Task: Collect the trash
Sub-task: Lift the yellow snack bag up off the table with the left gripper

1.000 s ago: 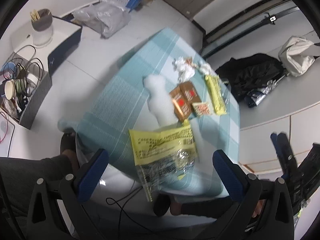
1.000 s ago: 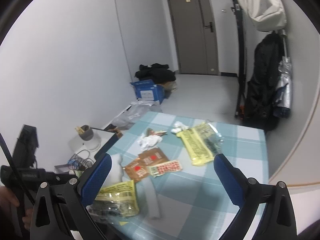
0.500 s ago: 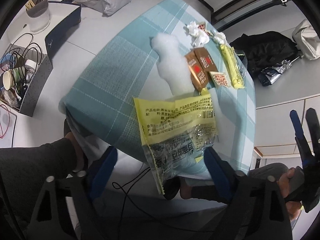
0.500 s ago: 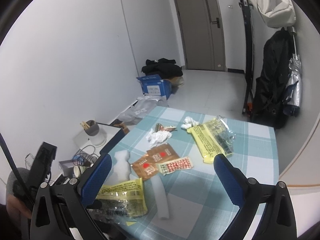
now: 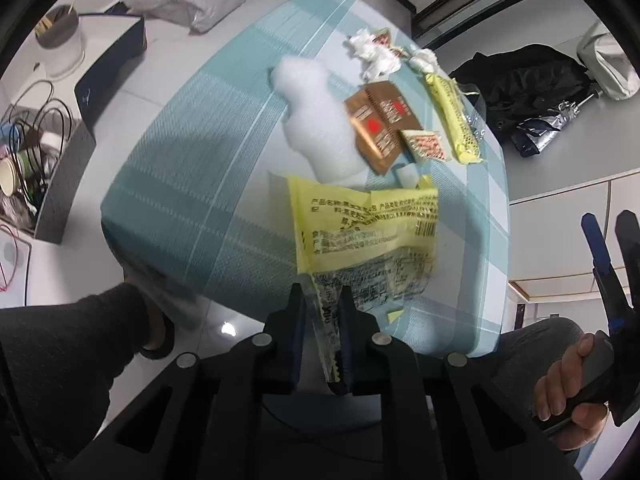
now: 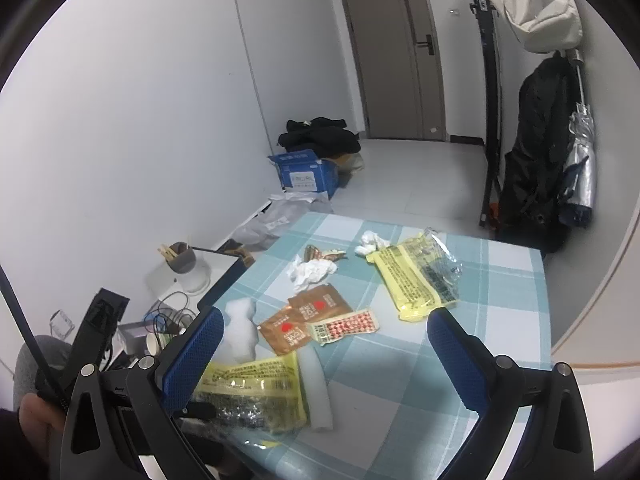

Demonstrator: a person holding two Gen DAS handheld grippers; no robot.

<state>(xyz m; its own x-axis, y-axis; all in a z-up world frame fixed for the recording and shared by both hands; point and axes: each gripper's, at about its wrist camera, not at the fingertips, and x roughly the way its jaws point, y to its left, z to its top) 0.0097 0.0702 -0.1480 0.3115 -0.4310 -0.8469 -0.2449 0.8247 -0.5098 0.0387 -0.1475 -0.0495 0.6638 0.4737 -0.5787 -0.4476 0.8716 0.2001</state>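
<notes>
Since a second ago my left gripper (image 5: pixel 322 312) has come down toward the near edge of the bench (image 5: pixel 192 168), and its fingers (image 5: pixel 295 320), wide apart then, have just been closing; they are now clenched on the clear, serrated end of the yellow wrapper (image 5: pixel 364 224). That wrapper lies at the near edge of the checked blue cloth, its clear end hanging past the edge between my fingers, its yellow printed part still flat on the bench.

My right gripper (image 6: pixel 324 356) has not moved. Its blue fingers (image 6: pixel 192 356) stand released, wide apart, with nothing between them, hovering above the near part of the bench. My right hand (image 5: pixel 568 396) shows on its handle at the lower right of the left view.

Beyond the held wrapper lie the other scraps. A white foam piece (image 5: pixel 316 120) sits just behind it, and a white foam strip (image 6: pixel 316 384) lies beside the wrapper's right edge. Two brown sachets (image 5: pixel 380 120) with red dots overlap each other next to the foam piece, and a small red-patterned packet (image 5: pixel 426 146) touches them. Farther back is a second yellow wrapper (image 6: pixel 412 276), with crumpled tissue (image 6: pixel 312 272) and a smaller tissue wad (image 6: pixel 370 242) near its far end.

On the floor to the left are a box of cables (image 5: pixel 48 168), a white tub (image 5: pixel 60 44) with sticks, and a blue carton (image 6: pixel 306 176) near the wall.
</notes>
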